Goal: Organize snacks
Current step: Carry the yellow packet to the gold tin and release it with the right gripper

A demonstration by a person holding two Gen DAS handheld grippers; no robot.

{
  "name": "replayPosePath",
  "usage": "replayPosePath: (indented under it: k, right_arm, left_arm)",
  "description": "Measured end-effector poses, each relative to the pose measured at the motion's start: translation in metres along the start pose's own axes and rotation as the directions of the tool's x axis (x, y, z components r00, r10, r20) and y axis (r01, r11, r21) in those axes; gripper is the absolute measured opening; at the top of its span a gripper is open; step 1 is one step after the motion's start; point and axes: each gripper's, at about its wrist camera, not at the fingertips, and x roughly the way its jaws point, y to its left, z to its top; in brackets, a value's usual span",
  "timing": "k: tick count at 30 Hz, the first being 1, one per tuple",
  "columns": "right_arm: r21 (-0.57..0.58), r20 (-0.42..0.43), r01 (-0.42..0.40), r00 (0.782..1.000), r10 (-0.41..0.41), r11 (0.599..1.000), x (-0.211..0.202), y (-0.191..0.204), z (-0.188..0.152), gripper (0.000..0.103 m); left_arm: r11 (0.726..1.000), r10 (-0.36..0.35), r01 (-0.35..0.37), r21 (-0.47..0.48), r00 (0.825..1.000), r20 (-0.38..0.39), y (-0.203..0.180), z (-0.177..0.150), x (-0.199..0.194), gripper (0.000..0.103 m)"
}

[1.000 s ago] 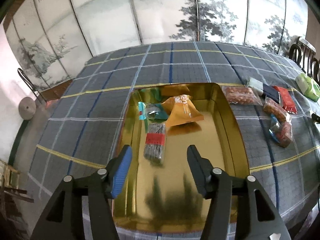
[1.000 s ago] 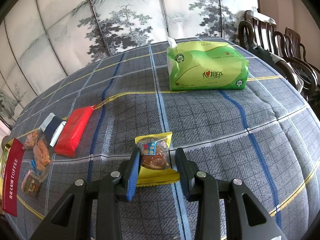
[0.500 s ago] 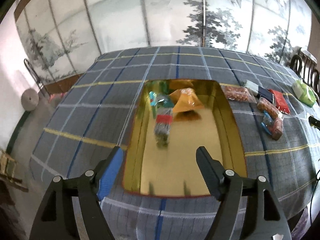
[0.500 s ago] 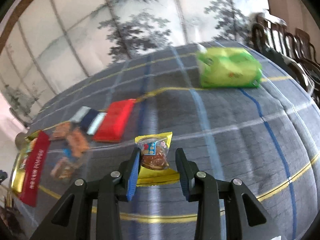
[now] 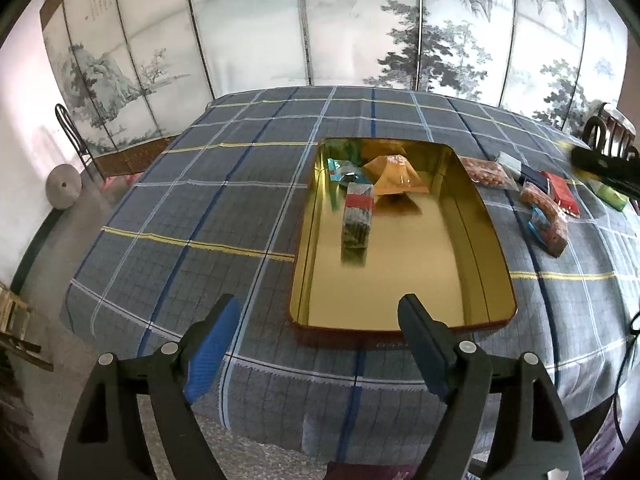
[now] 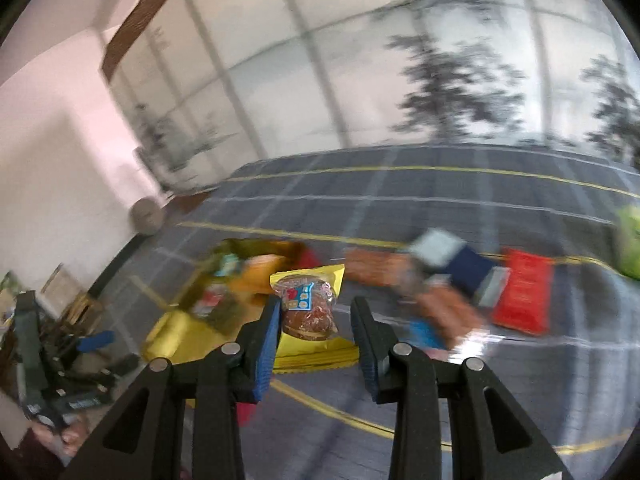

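On my left wrist view, the left hand-held gripper (image 5: 320, 344) has its fingers spread wide apart with nothing between them, hanging off the near edge of the desk (image 5: 224, 208), which is covered in a grey-blue plaid cloth. Just ahead sits the gold tin tray (image 5: 496, 280), and inside it, toward the far end, I see a dark packet with a red band (image 5: 357, 216), an orange pouch (image 5: 394, 174) and a teal-wrapped snack (image 5: 340, 168). To the right of the tray, on the cloth, lie more snacks: a clear bag of reddish pieces (image 5: 488, 171), a red packet (image 5: 562, 192) and another reddish bag with blue trim (image 5: 548, 222). On my right wrist view, which is heavily blurred, the right hand-held gripper (image 6: 314, 332) is clamped on a yellow-wrapped cake snack (image 6: 308, 308), held in the air above the desk, with the tray (image 6: 172, 336) below and to the left of it. A red packet (image 6: 522, 292) and a navy and white packet (image 6: 460, 264) lie on the cloth to the right.
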Motion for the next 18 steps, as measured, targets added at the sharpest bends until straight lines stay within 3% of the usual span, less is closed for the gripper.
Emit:
replayPosePath:
  k: [5,13,18]
  right_arm:
    - [-0.048,-0.102,-0.079,0.992,0.073,0.996,0.05,0.042,0.005,0.036]
    - [-0.079,-0.237,-0.081,0.97,0.061,0.994,0.12,0.068,-0.001,0.036]
    - [-0.095,-0.272,-0.07,0.961,0.042,0.993,0.145,0.074,-0.004,0.036]
  left_arm:
    - [1.0,0.003,-0.003,0.027,1.0,0.016,0.001,-0.005,-0.005,0.081]
    - [0.999,-0.026,0.025,0.031,1.0,0.006,0.008,-0.012,0.001,0.084]
    - [0.999,-0.038,0.038,0.015,0.999,-0.021,0.015,-0.016,0.01,0.084]
